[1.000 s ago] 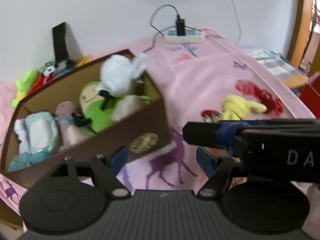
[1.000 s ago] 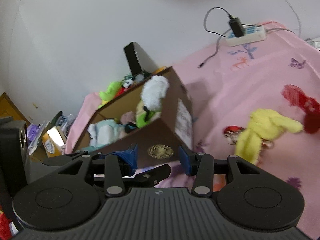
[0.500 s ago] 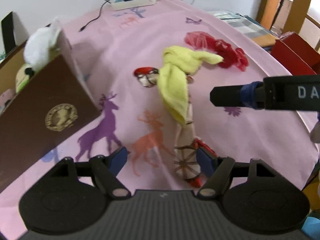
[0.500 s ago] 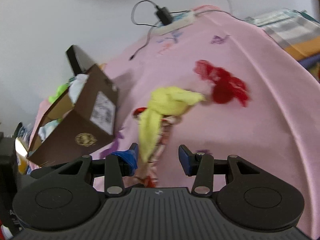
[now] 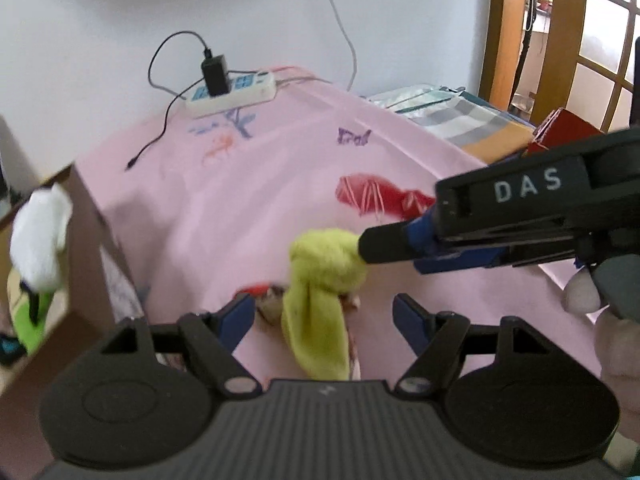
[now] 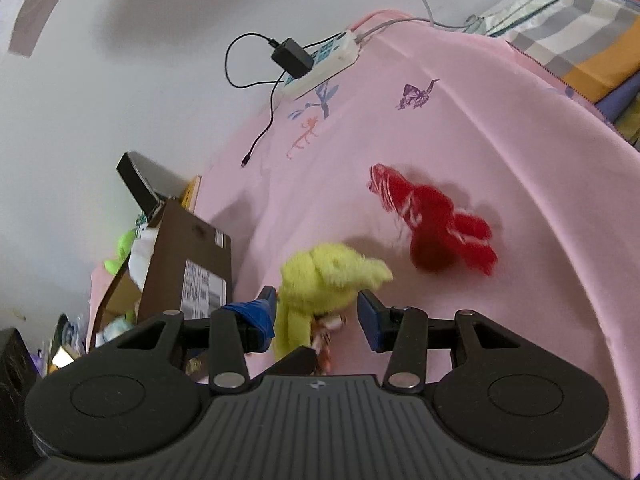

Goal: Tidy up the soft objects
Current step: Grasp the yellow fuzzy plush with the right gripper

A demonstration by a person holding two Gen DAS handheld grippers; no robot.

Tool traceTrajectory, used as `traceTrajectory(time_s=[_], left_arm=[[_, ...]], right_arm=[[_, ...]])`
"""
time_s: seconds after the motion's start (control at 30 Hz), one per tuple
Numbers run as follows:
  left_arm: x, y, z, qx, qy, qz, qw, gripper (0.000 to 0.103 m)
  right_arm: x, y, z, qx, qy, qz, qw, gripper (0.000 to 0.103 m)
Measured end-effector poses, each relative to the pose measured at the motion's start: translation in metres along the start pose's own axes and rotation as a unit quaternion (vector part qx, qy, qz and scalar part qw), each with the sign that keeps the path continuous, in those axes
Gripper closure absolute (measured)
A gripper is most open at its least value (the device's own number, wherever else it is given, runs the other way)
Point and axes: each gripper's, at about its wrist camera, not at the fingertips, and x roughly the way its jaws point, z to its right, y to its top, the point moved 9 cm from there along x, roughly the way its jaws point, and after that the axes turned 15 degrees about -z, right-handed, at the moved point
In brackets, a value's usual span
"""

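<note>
Right wrist view: one yellow toy (image 6: pixel 320 280), one red toy (image 6: pixel 440 232), one box (image 6: pixel 188 264).

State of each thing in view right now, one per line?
Left tongs: open, around yellow toy.
Right tongs: open, around yellow toy.
Yellow toy: lying on cloth, ungripped.
Red toy: lying loose on cloth.
Box: open, holding toys.
Charger: plugged into strip.
</note>
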Motion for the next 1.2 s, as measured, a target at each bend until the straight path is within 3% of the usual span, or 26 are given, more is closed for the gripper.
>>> traceTrajectory(time_s=[0.23, 0.43, 0.8, 1.2], left_arm=[[0.025, 0.018, -0.002, 0.016, 0.004, -0.011, 0.9998, 0.044], [0.038, 0.019, 0.001, 0.023, -0.002, -0.022, 0.9995, 0.047], [0.044, 0.022, 0.005, 0.013, -0.024, -0.022, 0.9994, 0.064], [0.011, 0.005, 0.034, 0.022, -0.083, -0.018, 0.9962, 0.064]], right_arm=[[0.011, 0.013, 0.004, 0.017, -0.009, -0.013, 1.0, 0.074], [0.026, 0.015, 0.011, 0.033, -0.014, -0.035, 0.999, 0.073], [0.035, 0.016, 0.009, 0.016, -0.001, -0.033, 0.999, 0.076], [-0.003, -0.014, 0.018, 0.01, 0.001, -0.022, 1.0, 0.076]])
